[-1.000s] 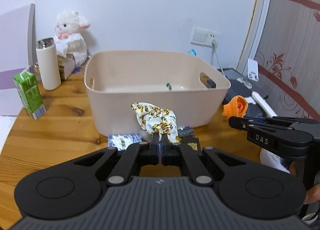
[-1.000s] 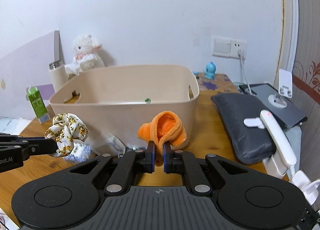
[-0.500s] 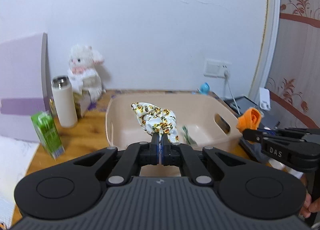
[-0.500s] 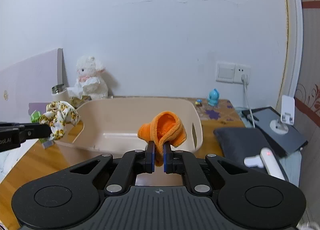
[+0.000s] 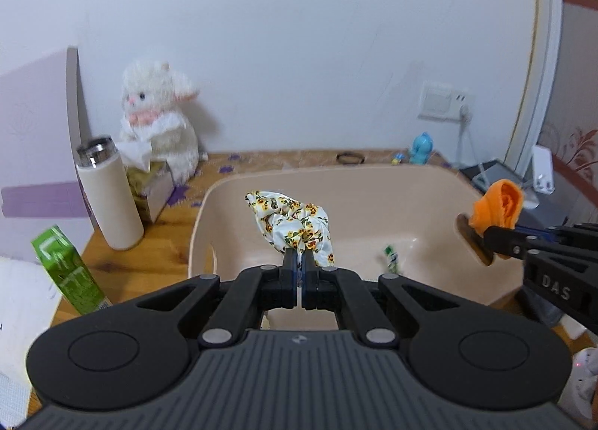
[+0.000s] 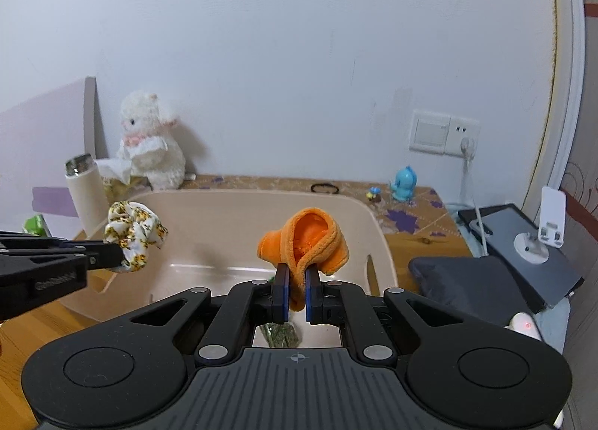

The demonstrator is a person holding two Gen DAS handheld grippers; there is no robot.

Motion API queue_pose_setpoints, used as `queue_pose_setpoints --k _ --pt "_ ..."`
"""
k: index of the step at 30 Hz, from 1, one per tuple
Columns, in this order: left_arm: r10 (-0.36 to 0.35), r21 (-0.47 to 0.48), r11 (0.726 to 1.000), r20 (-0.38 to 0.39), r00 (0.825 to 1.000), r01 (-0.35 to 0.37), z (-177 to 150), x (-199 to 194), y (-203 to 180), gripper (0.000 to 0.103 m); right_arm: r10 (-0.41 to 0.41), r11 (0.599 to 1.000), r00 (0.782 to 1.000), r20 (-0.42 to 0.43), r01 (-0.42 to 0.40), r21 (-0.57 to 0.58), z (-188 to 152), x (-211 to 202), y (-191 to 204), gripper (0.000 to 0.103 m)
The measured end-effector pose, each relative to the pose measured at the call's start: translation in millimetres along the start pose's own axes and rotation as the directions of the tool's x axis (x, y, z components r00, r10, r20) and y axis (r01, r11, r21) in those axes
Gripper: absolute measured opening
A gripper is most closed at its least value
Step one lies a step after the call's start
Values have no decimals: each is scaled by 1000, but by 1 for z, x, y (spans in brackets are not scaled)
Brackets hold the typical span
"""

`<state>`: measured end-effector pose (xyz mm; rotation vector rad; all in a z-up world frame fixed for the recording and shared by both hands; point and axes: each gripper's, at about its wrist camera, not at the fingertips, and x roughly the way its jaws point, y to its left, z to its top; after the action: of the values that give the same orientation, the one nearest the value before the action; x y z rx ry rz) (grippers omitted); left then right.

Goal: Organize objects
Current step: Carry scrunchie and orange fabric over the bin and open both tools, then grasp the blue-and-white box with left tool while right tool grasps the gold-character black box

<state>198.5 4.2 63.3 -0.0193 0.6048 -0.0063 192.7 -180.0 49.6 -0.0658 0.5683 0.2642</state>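
Fabric hangs from both handheld tongs above a beige plastic tub (image 5: 441, 187) that sits on a wooden table (image 5: 157, 243). The left gripper (image 5: 300, 261) has its jaws pressed nearly together on a floral scrunchie (image 5: 289, 222), white with yellow and orange flowers, pinched at its lower edge so the rest stands bunched above the fingertips, over the tub's open interior. The right gripper (image 6: 297, 282) has its jaws parted only by the thickness of the material between them, clamping a fold of an orange fleece cloth (image 6: 306, 239) that curls like a small hood above the tips; it also hangs over the tub. A small green packet (image 5: 390, 258) lies on the tub floor. Both held pieces look very light, soft and floppy, with nothing stiff or breakable, so they should drop and settle harmlessly wherever released. The scrunchie's satin-like surface seems slippery, so a bunched, gathered edge gives the surest hold; the fleece looks grippier, and a doubled fold suits it. Beside the tub stand a cream flask (image 5: 110, 194), a green carton (image 5: 67, 273) and a white plush toy (image 5: 157, 123) against the wall.
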Motion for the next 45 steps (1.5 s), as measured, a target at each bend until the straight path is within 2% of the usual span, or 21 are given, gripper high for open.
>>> queue_pose_setpoints --k 3,10,12,13,15,16,17,19,20,21,26,30,35,45 --pt "6 2 1000 -45 999 -6 -2 18 1 3 1 1000 999 -35 -1 0 -4 14 3 8" --pt "24 39 999 -94 995 -20 -11 38 -6 3 -12 1000 995 -100 11 -11 -8 35 8 10" --pt "28 43 999 -104 994 -24 -11 40 -7 5 -8 1000 994 -112 8 -1 -9 38 8 14" --pt "31 45 999 -108 994 -26 -11 40 -7 10 -5 1000 993 -116 5 2 -9 38 8 15" --pt "32 47 999 -104 994 -27 -11 37 -7 12 -7 1000 994 -112 7 0 -10 36 9 29" --pt "31 49 998 -102 994 -26 -11 35 -7 17 -8 1000 995 -104 8 -1 -10 32 8 31" --pt "27 49 999 -101 994 -22 -11 32 -7 25 -10 1000 995 -97 10 0 -10 30 8 37" --pt "29 46 999 -86 996 -25 -11 24 -7 60 -17 1000 996 -83 17 4 -8 22 6 52" --pt "35 45 998 -65 997 -32 -11 19 -7 72 -20 1000 997 -77 21 9 -7 19 5 63" --pt "42 50 998 -45 998 -39 -12 13 -8 75 -18 1000 998 -67 19 15 -7 14 4 66" --pt "38 67 997 -16 999 -37 -14 -8 -6 82 -22 1000 999 -46 22 7 -10 -6 -1 76" --pt "42 63 997 3 999 -42 -19 -27 -2 90 -21 1000 999 -41 21 -3 -18 -19 -1 78" --pt "41 66 997 7 999 -41 -30 -46 1 91 -10 1000 999 -45 10 1 -32 -32 -1 87" --pt "29 81 996 -57 998 -25 -65 -50 2 92 4 1000 995 -104 -4 2 -70 -37 5 92"
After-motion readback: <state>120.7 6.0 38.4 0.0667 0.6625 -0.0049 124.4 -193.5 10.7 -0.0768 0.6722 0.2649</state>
